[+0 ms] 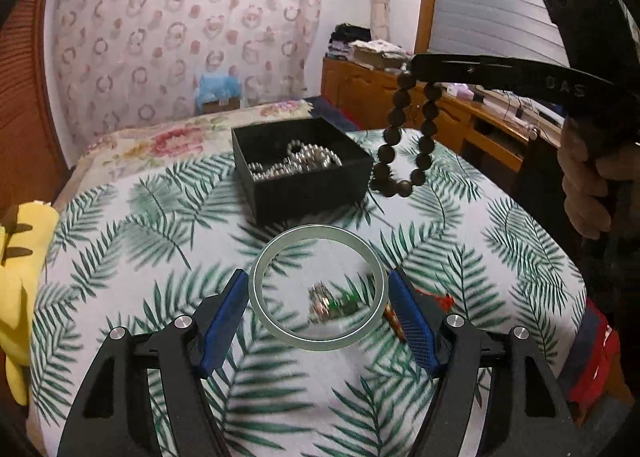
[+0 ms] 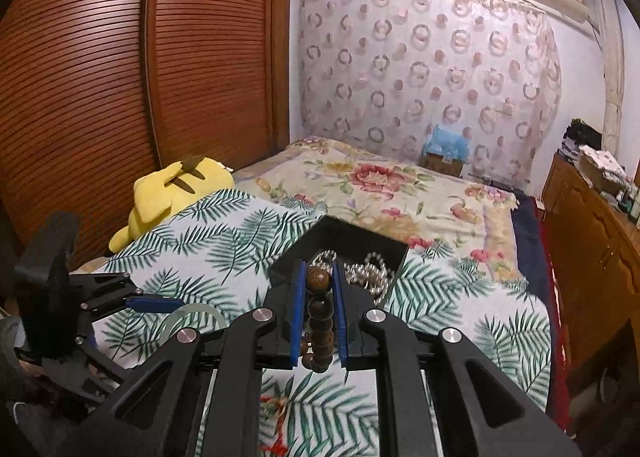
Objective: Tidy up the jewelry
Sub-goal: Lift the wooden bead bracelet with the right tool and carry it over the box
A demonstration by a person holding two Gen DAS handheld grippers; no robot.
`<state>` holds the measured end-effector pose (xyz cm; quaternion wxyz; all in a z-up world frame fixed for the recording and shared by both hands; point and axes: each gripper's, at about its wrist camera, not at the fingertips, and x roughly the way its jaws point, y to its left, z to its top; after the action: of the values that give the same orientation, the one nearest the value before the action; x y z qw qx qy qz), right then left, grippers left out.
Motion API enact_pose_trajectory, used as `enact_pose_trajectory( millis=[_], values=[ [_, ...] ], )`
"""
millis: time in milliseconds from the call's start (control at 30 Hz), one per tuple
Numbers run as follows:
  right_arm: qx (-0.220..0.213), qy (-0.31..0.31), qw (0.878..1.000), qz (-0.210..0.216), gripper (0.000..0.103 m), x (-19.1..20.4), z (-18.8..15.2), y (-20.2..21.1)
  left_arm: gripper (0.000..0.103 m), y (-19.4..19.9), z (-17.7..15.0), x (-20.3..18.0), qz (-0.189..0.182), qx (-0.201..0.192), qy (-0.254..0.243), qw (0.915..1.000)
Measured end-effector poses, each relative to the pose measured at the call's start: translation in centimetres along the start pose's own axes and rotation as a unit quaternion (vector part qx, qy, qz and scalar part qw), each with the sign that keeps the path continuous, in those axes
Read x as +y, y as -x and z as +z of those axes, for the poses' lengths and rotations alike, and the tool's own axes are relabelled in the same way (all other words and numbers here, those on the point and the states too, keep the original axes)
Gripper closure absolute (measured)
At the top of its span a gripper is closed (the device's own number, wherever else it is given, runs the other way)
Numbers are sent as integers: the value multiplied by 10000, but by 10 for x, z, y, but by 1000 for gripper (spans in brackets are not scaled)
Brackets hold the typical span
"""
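My left gripper (image 1: 318, 297) is shut on a pale green bangle (image 1: 264, 269) and holds it above the leaf-print cloth. A small green and silver trinket (image 1: 334, 302) lies under it. My right gripper (image 2: 317, 277) is shut on a dark wooden bead bracelet (image 2: 319, 281). In the left wrist view the bracelet (image 1: 404, 137) hangs from the right gripper (image 1: 416, 65) just right of the black box (image 1: 312, 193). The box holds silver and pearl bead strings (image 1: 298, 163). In the right wrist view the box (image 2: 316, 237) is just ahead of the fingertips, and the left gripper (image 2: 160, 304) with the bangle (image 2: 188, 311) is at lower left.
A yellow plush toy (image 2: 168, 193) lies at the left edge of the bed by the wooden wardrobe (image 2: 120, 77). A floral blanket (image 2: 380, 185) covers the far bed. A wooden dresser (image 2: 592, 241) stands at the right. A red tassel (image 1: 442, 299) lies by the left gripper's right finger.
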<state>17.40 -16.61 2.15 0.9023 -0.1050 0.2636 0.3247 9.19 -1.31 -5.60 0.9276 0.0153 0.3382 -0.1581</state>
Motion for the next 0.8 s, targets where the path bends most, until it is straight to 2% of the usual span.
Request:
enact_pose_trajectory(
  millis=[367, 533, 733, 767, 800],
  values=[
    [102, 58, 9996, -246, 88, -15, 36, -57, 34, -9, 32, 16, 139, -213, -30, 9997],
    [271, -63, 9993, -234, 88, -23, 34, -84, 34, -14, 46, 23, 212, -295, -13, 9993],
    [564, -422, 9975, -101, 88, -35, 16, -107, 34, -24, 65, 27, 297, -320, -83, 9990],
    [603, -429, 9972, -96, 87, -35, 14, -109, 34, -26, 68, 27, 303, -335, -86, 9989],
    [636, -449, 9969, -80, 82, -37, 12, -110, 34, -28, 72, 28, 305, -342, -75, 9989]
  ],
)
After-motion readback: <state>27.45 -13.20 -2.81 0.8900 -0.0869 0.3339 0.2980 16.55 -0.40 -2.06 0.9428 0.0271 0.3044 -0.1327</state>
